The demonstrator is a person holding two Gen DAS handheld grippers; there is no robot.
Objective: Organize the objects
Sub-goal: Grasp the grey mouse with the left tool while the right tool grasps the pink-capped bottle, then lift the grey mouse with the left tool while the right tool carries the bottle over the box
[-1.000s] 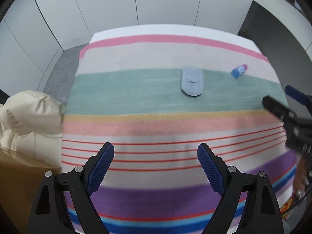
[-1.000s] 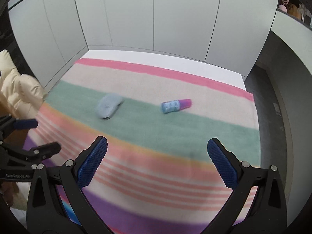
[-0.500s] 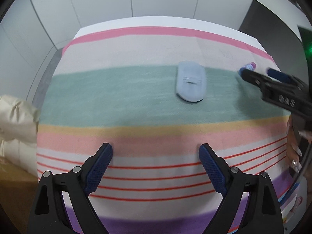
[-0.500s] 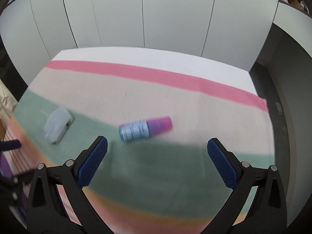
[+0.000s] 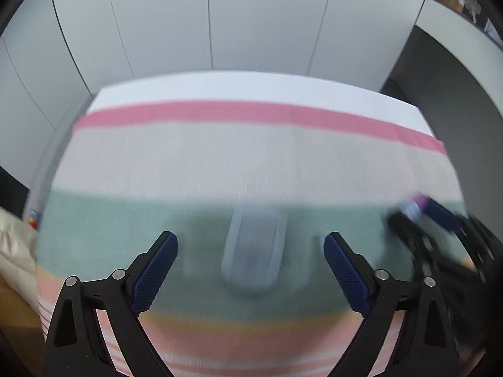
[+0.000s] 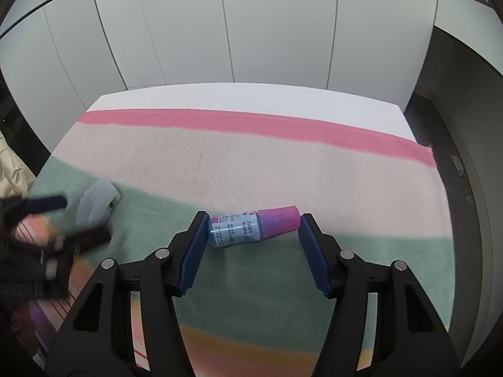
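A small bottle with a blue label and a pink cap lies on its side on the green stripe of the striped cloth. My right gripper is closing on it lengthwise; its pads meet the base and the cap tip. A pale grey-blue oblong case lies on the same stripe, blurred, just ahead of and between the fingers of my left gripper, which is open and not touching it. In the right wrist view, the case and the left gripper appear at the left.
White wall panels stand behind the table's far edge. A cream padded jacket lies off the table's left side. The right gripper with the bottle shows blurred at the right edge of the left wrist view.
Both grippers moved forward and down over the cloth. The right one came down around the bottle and narrowed from wide open to its ends. The left one came up to the grey case.
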